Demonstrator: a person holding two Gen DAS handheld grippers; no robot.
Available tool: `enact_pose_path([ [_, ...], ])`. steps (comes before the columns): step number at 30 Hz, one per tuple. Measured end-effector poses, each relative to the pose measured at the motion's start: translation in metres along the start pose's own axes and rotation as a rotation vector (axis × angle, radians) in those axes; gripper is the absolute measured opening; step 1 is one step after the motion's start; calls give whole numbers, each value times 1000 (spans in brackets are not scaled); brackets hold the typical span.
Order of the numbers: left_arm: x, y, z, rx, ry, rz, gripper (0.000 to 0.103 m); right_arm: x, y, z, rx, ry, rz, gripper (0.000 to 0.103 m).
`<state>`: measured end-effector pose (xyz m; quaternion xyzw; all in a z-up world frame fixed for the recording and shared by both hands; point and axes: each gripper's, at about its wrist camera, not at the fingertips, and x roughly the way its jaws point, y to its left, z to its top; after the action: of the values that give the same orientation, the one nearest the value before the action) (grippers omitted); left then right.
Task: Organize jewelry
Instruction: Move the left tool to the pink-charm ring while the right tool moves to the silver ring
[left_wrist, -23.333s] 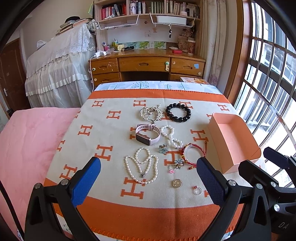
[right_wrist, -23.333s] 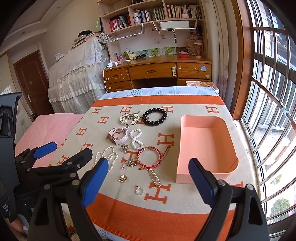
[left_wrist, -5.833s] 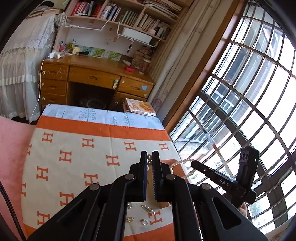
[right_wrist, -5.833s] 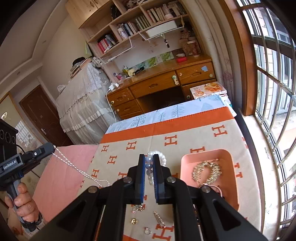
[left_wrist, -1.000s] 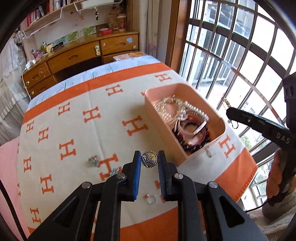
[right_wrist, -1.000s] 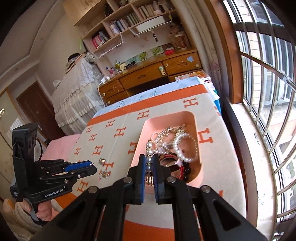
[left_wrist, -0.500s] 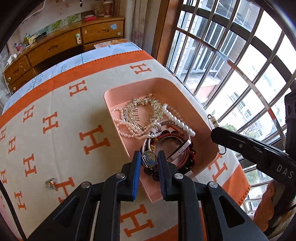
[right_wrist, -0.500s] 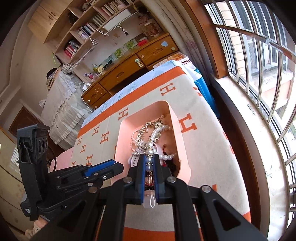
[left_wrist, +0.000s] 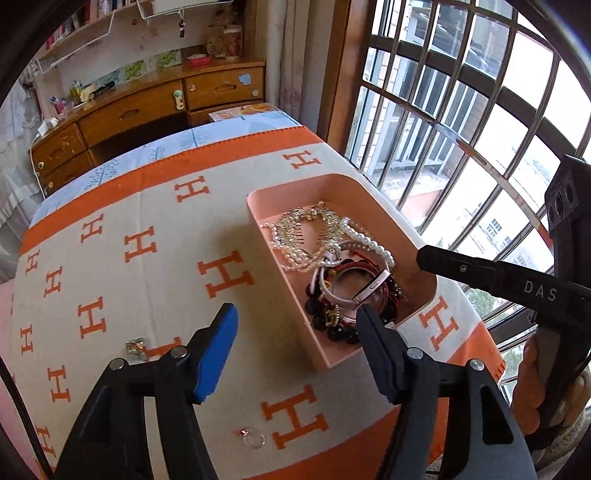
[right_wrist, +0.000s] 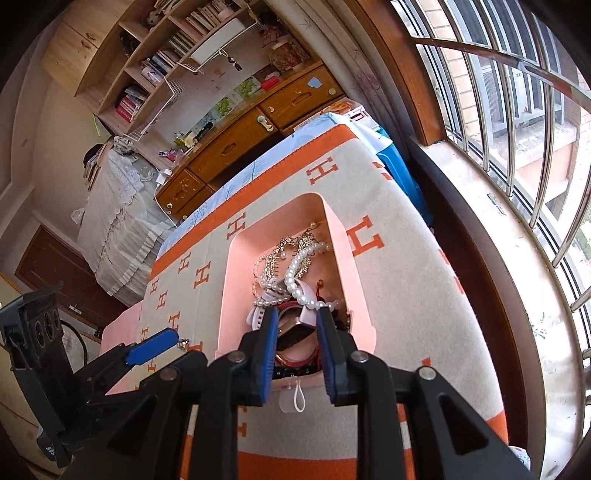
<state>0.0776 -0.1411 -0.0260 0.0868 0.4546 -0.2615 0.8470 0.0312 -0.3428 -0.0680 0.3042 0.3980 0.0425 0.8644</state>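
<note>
A pink box on the orange and cream H-pattern blanket holds a gold comb, pearl strands, a pink watch, red bracelets and black beads. My left gripper is open and empty, just above the box's near corner. My right gripper is open over the box's near end, empty. A small brooch and a ring lie on the blanket left of the box.
A wooden desk with drawers stands beyond the blanket's far end. A barred window runs along the right side. A lace-covered piece of furniture and a door are at the left.
Both grippers have opened. The left one let go of the round gold charm and the right one let go of its beaded piece over the box. The left gripper drew back slightly.
</note>
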Motion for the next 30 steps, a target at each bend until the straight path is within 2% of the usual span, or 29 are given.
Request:
enact_pose_path([
  [14, -67, 90, -42, -179, -86, 165, 65, -8, 50, -20, -182, -26, 26, 22],
  [23, -97, 119, -66, -234, -127, 220, 65, 1, 101, -49, -378, 33, 46, 22],
  [30, -92, 135, -85, -259, -97, 207, 65, 22, 129, -75, -494, 127, 42, 22],
])
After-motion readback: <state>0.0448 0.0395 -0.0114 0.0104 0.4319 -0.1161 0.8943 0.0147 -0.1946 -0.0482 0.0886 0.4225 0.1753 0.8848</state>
